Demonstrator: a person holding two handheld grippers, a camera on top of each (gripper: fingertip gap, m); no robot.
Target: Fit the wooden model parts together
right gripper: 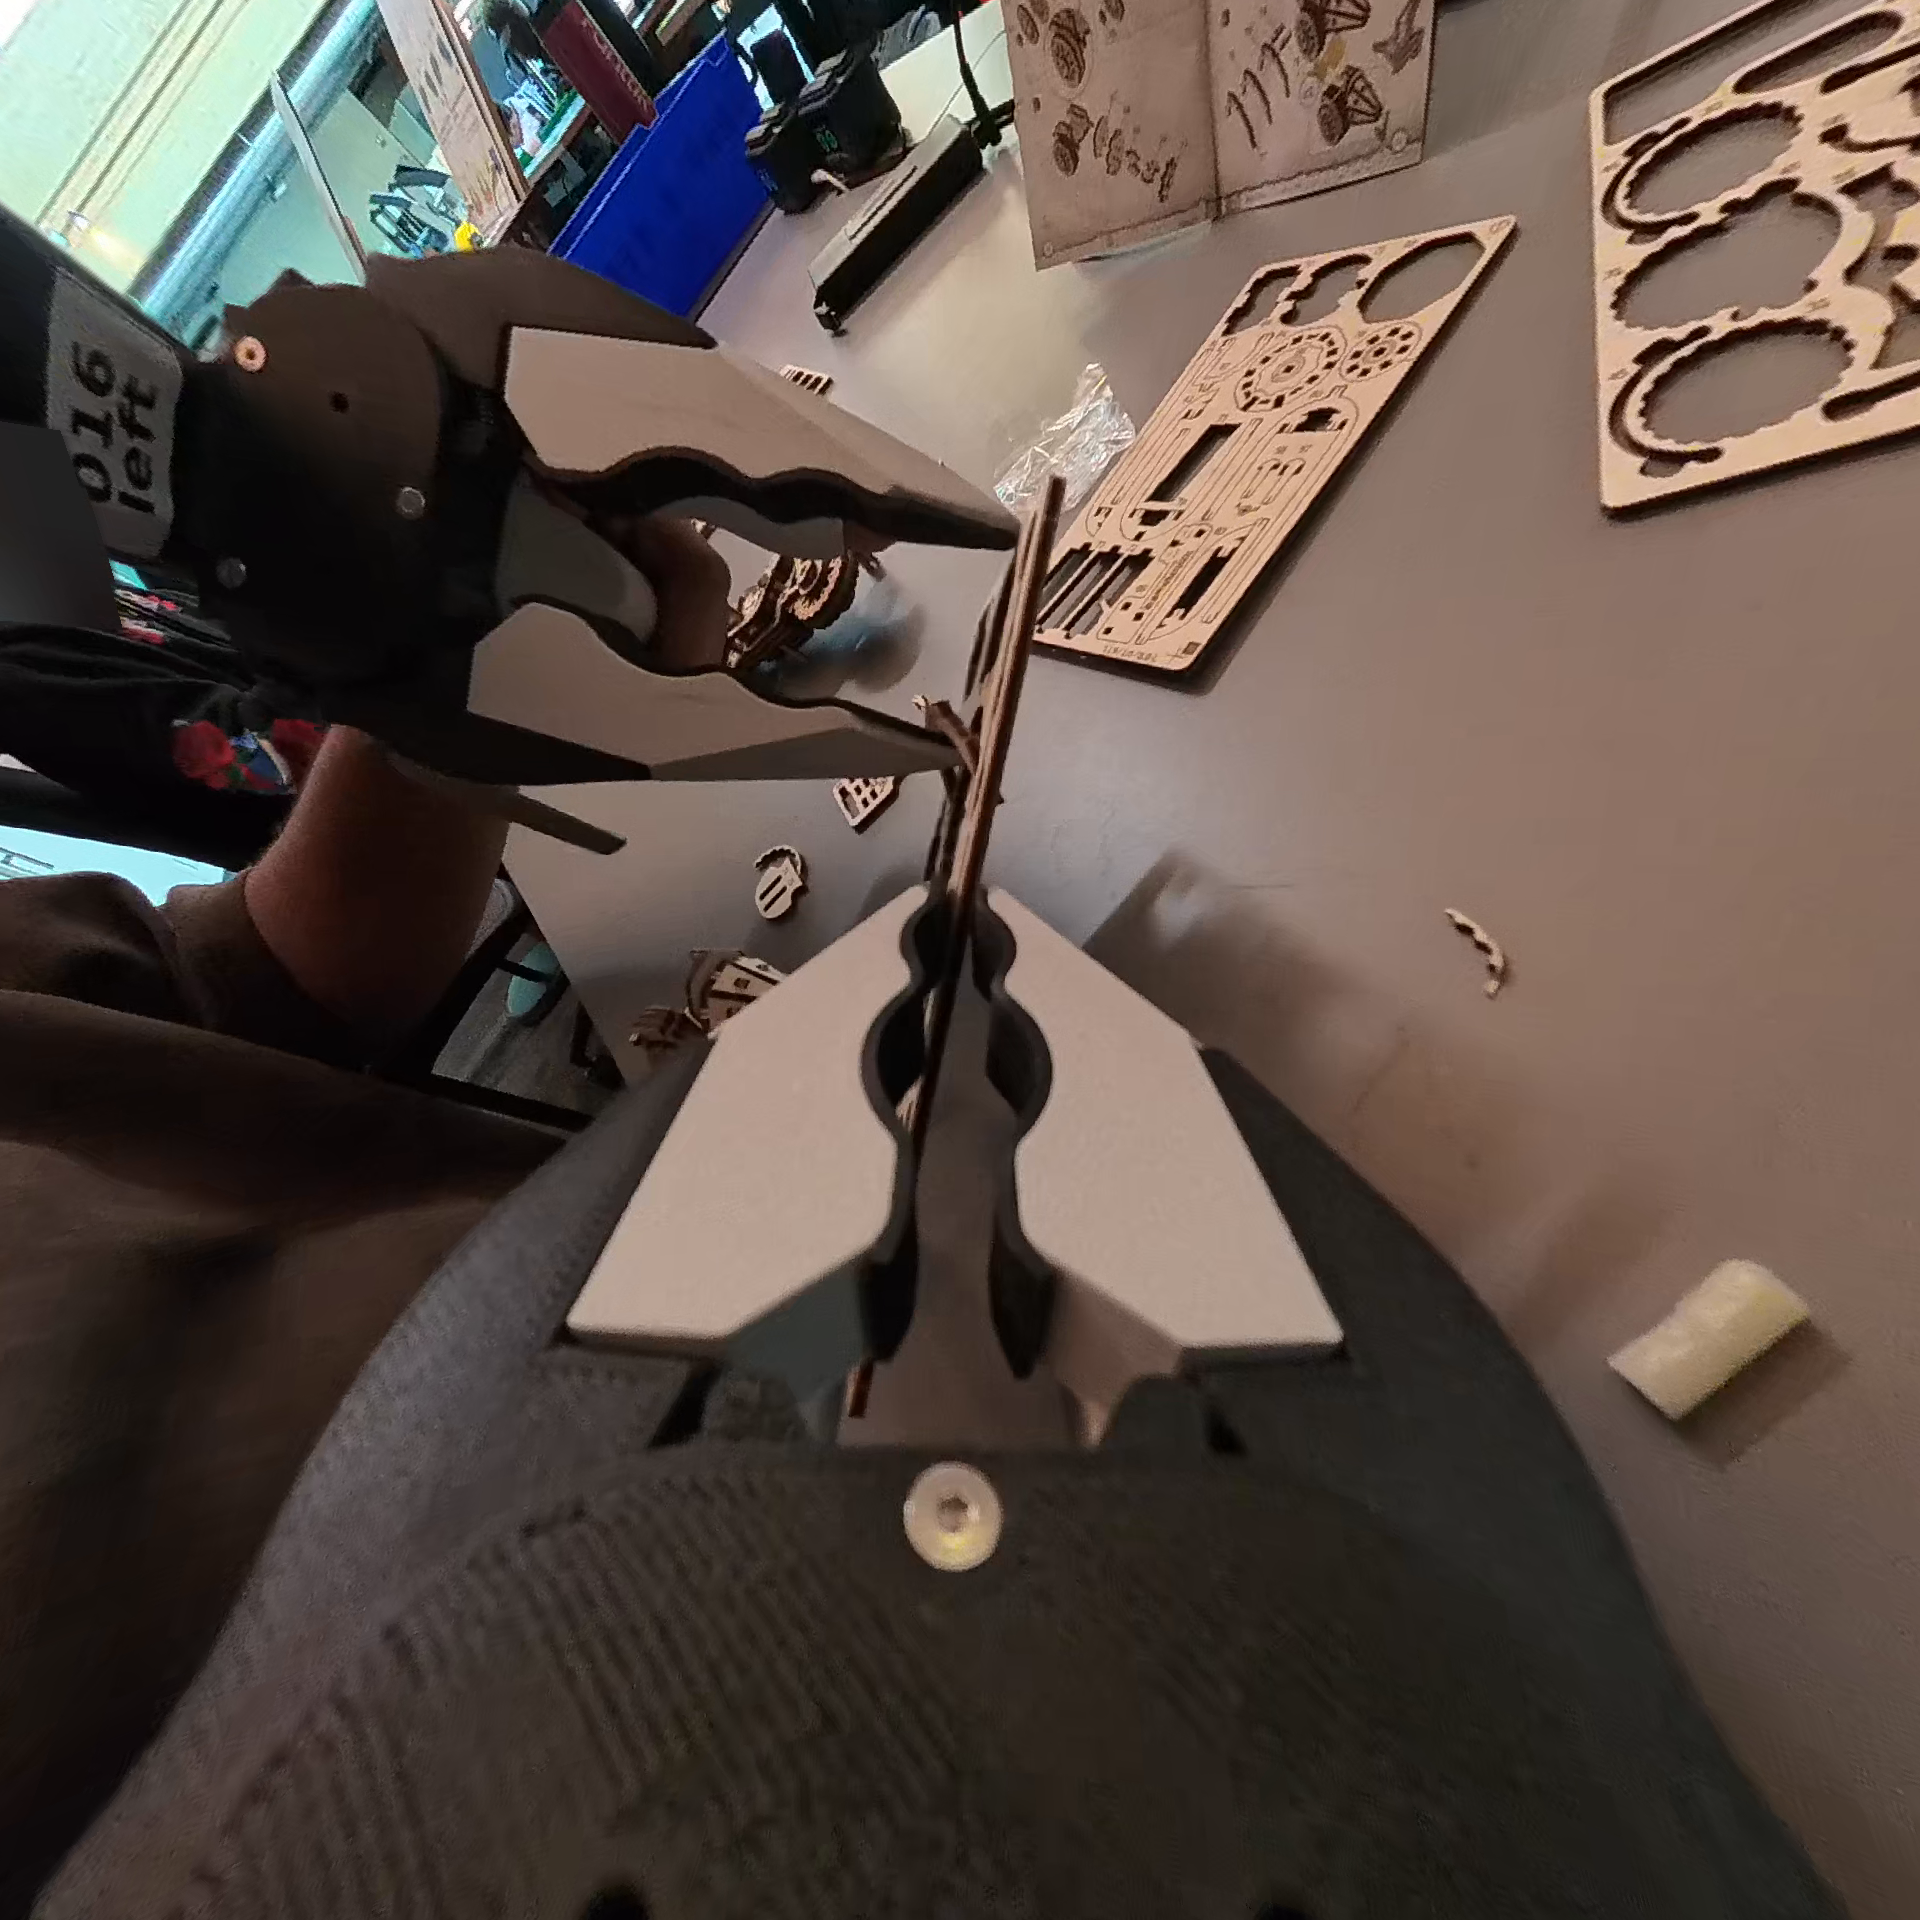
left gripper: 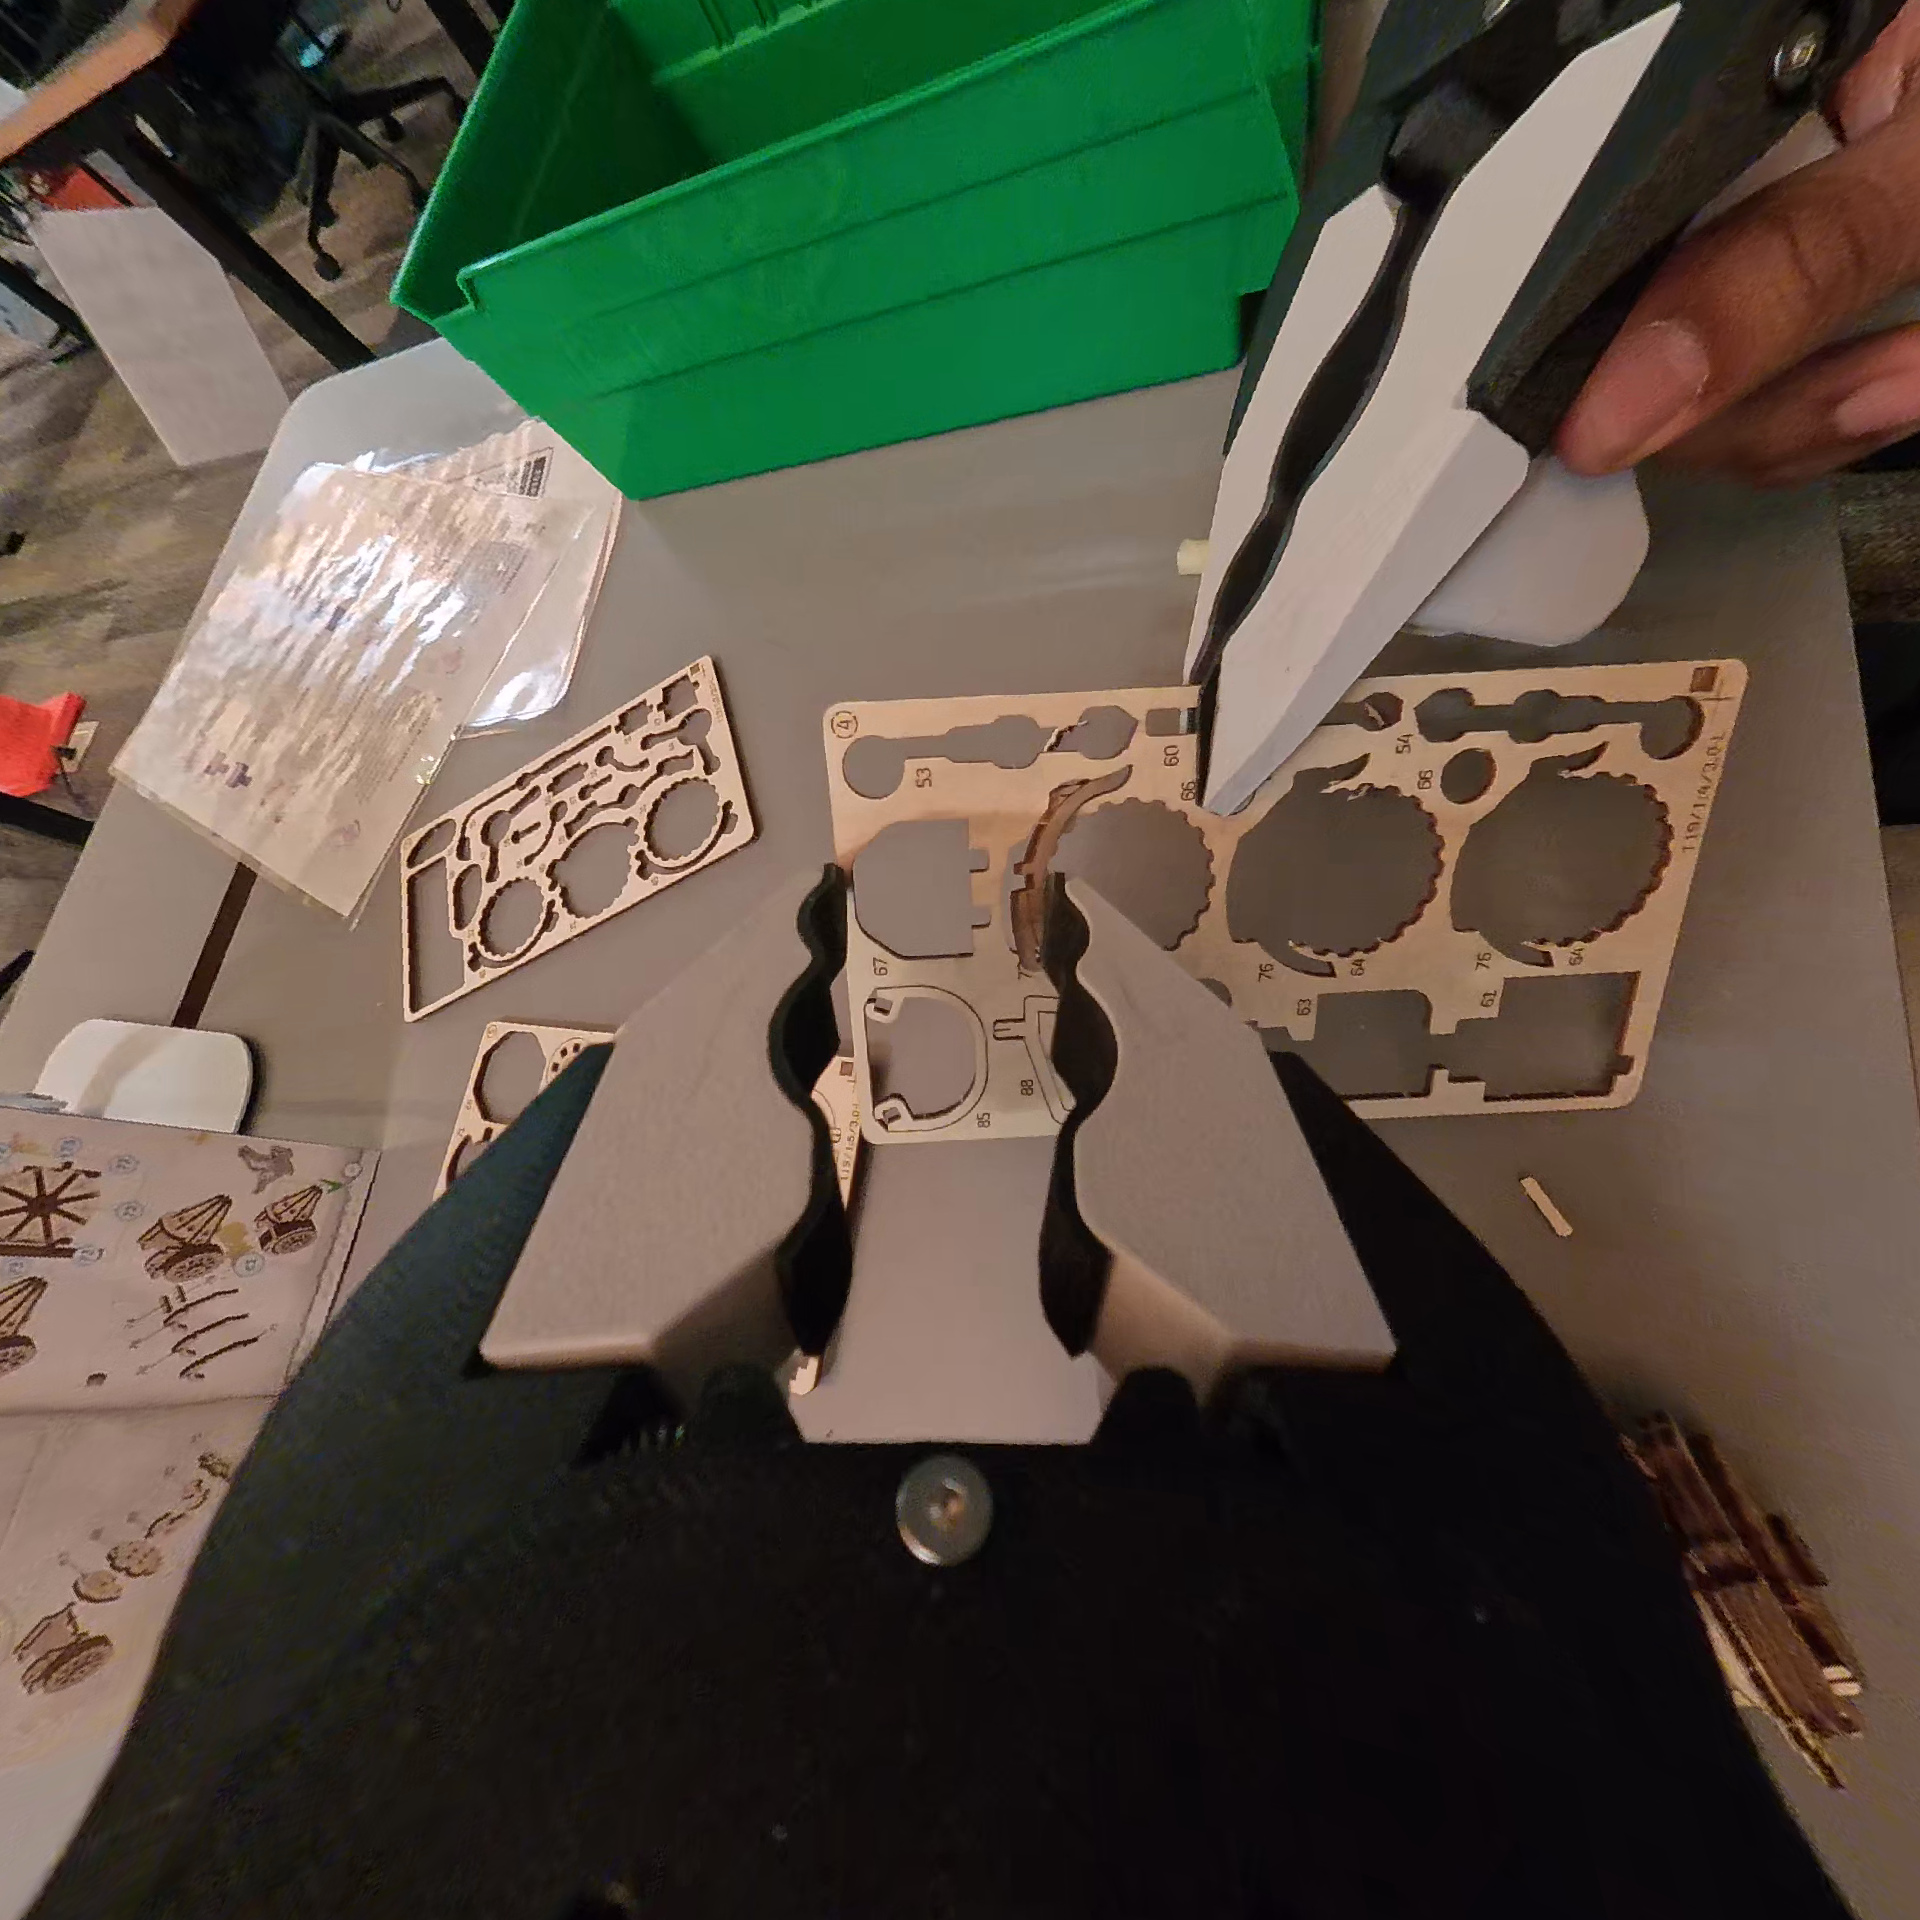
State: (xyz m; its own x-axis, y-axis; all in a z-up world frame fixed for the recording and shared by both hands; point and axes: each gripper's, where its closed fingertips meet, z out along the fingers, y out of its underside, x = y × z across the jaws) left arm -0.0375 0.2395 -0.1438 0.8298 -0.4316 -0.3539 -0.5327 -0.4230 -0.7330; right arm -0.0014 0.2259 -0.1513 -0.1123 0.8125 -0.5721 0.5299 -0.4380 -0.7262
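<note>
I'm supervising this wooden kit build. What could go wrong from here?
1. The right gripper pinches only the top edge of the thin wooden sheet, so it may slip or twist.
2. The left gripper pushes with open jaws at the half-freed curved strip, which might snap.
3. The freed strip could drop among the loose parts.

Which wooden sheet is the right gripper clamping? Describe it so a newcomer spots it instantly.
Start at the green bin at the table's far edge. In front of it, right of the smaller sheet, is the biggest wooden sheet. Unlike its neighbours, it has three large toothed round holes and the right gripper pinching its far edge.
</note>
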